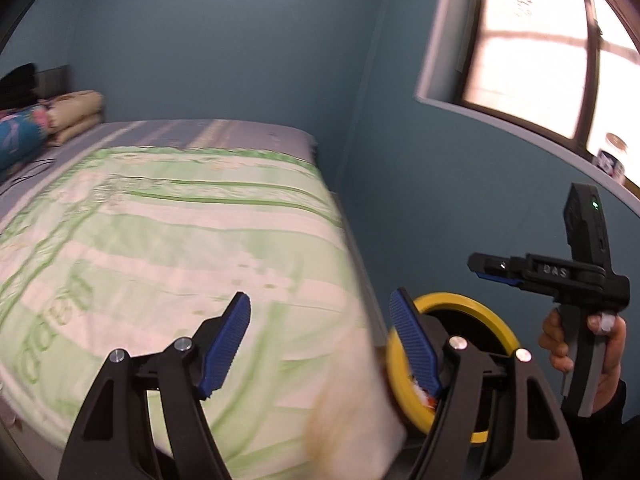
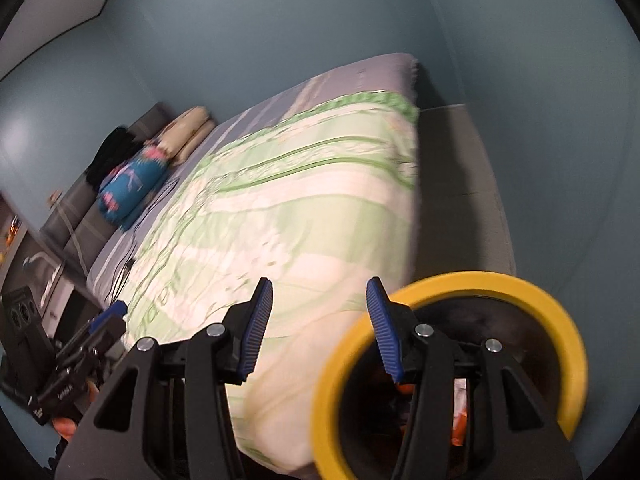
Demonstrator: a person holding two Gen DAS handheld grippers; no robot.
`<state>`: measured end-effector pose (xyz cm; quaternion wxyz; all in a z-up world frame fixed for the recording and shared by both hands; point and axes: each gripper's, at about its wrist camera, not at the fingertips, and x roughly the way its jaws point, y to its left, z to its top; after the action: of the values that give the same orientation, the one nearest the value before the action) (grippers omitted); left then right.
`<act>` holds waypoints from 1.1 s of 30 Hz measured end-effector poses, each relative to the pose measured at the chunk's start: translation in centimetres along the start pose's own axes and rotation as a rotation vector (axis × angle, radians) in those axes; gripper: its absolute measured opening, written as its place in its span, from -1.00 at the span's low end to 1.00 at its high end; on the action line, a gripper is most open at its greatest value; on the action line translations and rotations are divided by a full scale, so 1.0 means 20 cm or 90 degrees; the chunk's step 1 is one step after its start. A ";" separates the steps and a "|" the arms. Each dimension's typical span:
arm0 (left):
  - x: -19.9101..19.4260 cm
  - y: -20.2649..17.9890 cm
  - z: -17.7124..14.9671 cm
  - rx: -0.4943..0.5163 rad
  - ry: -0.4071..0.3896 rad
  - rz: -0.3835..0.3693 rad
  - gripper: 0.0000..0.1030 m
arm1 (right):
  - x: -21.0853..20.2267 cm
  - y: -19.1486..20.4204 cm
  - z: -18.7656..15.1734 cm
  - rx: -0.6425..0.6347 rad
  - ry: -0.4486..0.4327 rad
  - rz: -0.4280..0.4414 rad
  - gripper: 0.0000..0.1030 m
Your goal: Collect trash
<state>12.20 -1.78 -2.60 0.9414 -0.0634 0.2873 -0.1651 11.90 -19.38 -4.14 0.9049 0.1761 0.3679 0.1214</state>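
Both grippers hang above the bed corner with fingers spread wide and nothing between them. The left gripper (image 1: 320, 344) sits over the green-and-white quilt (image 1: 160, 240); the right gripper (image 2: 320, 328) is beside it, near the bed's edge. The yellow-rimmed trash bin (image 2: 480, 284) stands on the floor just beside the mattress corner, scraps inside. A strip of floor (image 2: 460, 184) runs between bed and blue wall (image 1: 420, 200).

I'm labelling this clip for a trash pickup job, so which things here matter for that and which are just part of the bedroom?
For the job:
- yellow-rimmed bin beside the bed, with trash scraps inside
- left gripper, fingers apart, holding nothing
- right gripper, fingers apart, holding nothing

Just lying about:
- green and white blanket
- pillows
- black cable
- window
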 end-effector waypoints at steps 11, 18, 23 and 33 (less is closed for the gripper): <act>-0.32 0.40 0.00 -0.096 -0.089 0.122 0.58 | 0.03 0.49 0.03 -0.096 -0.054 0.014 0.63; -0.55 0.44 0.01 -0.073 -0.173 0.215 0.84 | -0.07 0.63 -0.01 -0.123 -0.139 -0.043 0.83; -0.68 0.40 0.00 -0.052 -0.222 0.257 0.84 | -0.17 0.72 -0.08 -0.152 -0.233 -0.082 0.84; -0.85 0.28 -0.05 -0.065 -0.266 0.262 0.84 | -0.24 0.79 -0.21 -0.187 -0.293 -0.118 0.84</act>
<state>0.03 9.30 4.24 0.9894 -0.0835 0.1024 0.0606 4.08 -5.75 2.45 0.9877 0.0314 0.1457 0.0474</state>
